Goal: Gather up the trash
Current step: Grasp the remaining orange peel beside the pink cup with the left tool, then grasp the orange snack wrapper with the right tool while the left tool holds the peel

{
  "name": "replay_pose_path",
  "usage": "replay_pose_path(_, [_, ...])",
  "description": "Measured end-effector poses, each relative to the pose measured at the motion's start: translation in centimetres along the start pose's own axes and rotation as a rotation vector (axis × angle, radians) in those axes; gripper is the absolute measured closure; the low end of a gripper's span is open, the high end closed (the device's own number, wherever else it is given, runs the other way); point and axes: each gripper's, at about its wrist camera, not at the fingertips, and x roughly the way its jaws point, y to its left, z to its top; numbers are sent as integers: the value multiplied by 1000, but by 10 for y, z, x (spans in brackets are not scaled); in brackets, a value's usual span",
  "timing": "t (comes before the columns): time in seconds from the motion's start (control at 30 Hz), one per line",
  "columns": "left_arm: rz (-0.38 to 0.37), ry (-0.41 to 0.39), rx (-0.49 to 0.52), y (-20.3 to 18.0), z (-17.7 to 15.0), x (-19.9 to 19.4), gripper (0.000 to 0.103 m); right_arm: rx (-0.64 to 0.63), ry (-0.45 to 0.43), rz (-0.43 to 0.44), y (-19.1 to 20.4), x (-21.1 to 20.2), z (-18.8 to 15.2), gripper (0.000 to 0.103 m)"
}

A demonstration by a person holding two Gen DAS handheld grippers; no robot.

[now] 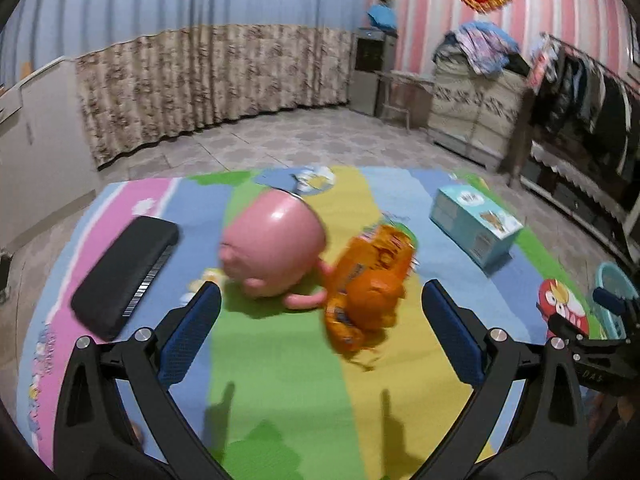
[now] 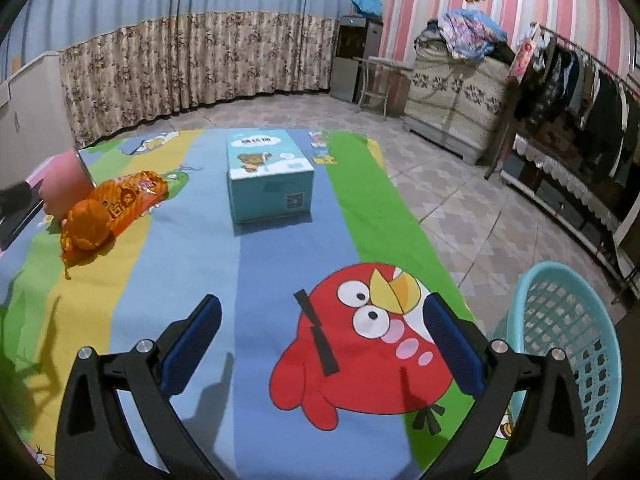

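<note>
Reaching: the left gripper (image 1: 320, 320) is lined up on the orange snack wrapper (image 1: 370, 284), crumpled at the centre of its view on the striped play mat (image 1: 276, 380).
Left tongs: spread wide, nothing between the pads.
Right tongs: the right gripper (image 2: 320, 336) is also wide apart and empty, over the red bird print.
Wrapper's neighbour: the pink pot (image 1: 272, 244) looks to be touching it on the left.
Bin: the teal basket (image 2: 560, 332), lower right of the right view.
Next, I'd judge: straddle the wrapper alone, then pinch.
</note>
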Motion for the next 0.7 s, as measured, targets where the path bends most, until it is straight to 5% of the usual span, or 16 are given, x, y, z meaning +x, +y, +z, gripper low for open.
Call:
replay_pose_path(0.23, [-8, 92, 116, -31, -5, 40, 47, 44, 30, -4, -16, 4, -6, 5])
replay_pose_path(0.3, [-7, 112, 131, -33, -8, 45, 68, 50, 31, -6, -20, 4, -7, 5])
replay_pose_path(0.37, [2, 113, 129, -32, -8, 45, 79, 53, 32, -8, -23, 5, -7, 5])
replay_pose_path(0.5, [-3, 94, 94, -22, -7, 37, 90, 57, 32, -2, -23, 5, -7, 5])
replay_pose_path(0.7, [-4, 2, 57, 0, -3, -9, 91, 2, 23, 43, 6, 6, 7, 5])
